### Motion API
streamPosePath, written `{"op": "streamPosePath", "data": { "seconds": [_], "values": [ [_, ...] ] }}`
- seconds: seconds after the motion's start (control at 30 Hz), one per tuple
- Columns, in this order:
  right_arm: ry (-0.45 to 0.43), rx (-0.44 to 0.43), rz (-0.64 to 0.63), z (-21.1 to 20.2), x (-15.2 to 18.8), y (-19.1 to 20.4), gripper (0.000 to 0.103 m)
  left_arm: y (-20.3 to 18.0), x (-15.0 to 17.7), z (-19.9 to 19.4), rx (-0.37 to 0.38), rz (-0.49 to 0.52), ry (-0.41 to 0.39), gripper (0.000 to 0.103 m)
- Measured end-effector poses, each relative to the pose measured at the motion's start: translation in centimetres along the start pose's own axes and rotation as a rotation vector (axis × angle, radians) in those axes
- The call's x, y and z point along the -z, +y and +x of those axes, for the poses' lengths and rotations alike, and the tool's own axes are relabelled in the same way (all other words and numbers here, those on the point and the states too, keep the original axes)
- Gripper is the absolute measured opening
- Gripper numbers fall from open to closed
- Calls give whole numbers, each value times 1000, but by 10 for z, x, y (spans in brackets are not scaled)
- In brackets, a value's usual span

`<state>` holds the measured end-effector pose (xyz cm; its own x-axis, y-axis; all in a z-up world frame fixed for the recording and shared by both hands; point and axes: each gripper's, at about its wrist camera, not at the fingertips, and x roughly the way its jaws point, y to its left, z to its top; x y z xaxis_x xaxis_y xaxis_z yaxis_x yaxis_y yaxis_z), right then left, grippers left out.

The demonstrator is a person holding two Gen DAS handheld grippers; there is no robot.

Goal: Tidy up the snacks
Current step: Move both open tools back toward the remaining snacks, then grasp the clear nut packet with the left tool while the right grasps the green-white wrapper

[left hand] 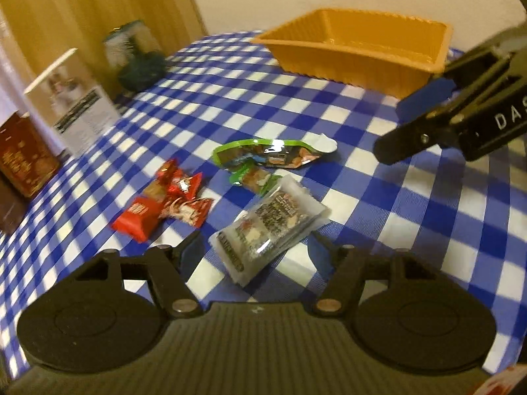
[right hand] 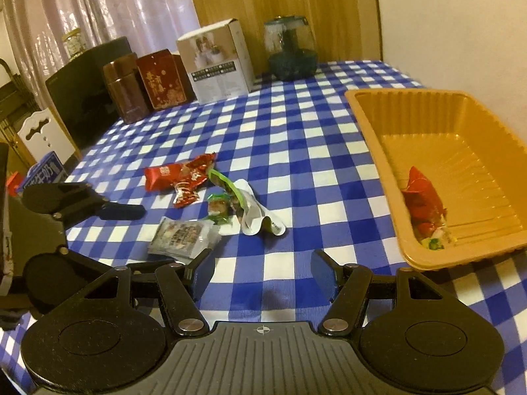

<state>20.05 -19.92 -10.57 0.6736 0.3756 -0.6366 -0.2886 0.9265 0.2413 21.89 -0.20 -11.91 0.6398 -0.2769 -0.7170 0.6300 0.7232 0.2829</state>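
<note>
Now, left gripper (left hand: 255,256): jaws spread wide, nothing between them, hovering just near of the clear snack packet (left hand: 270,227).
Right gripper (right hand: 263,275): jaws apart too, empty, over bare checked tablecloth (right hand: 296,138).
Loose snacks: red packets (right hand: 179,177) and green packets (right hand: 230,197) clustered mid-table, far-left of the right gripper.
Orange tray (right hand: 372,125): far right, red wrapper (right hand: 423,194) lying in its near corner.
</note>
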Motion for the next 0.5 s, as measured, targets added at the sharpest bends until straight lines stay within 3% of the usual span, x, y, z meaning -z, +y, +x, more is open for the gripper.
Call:
{"op": "streamPosePath", "data": {
  "seconds": [0.2,0.3,0.37,0.43,0.5],
  "values": [
    [19,8,25,12,1,-5,65,5,-6,18,65,87,-31,68],
    [20,13,23,16,2,-6,65,14,-12,27,102,46,-22,69],
    [15,21,25,18,2,-8,65,20,-14,30,130,-23,-2,61],
    [17,31,30,20,1,-9,65,25,-13,29,160,-101,18,46],
    [15,33,36,21,1,-10,65,26,-11,27,162,-159,30,41]
  ]
}}
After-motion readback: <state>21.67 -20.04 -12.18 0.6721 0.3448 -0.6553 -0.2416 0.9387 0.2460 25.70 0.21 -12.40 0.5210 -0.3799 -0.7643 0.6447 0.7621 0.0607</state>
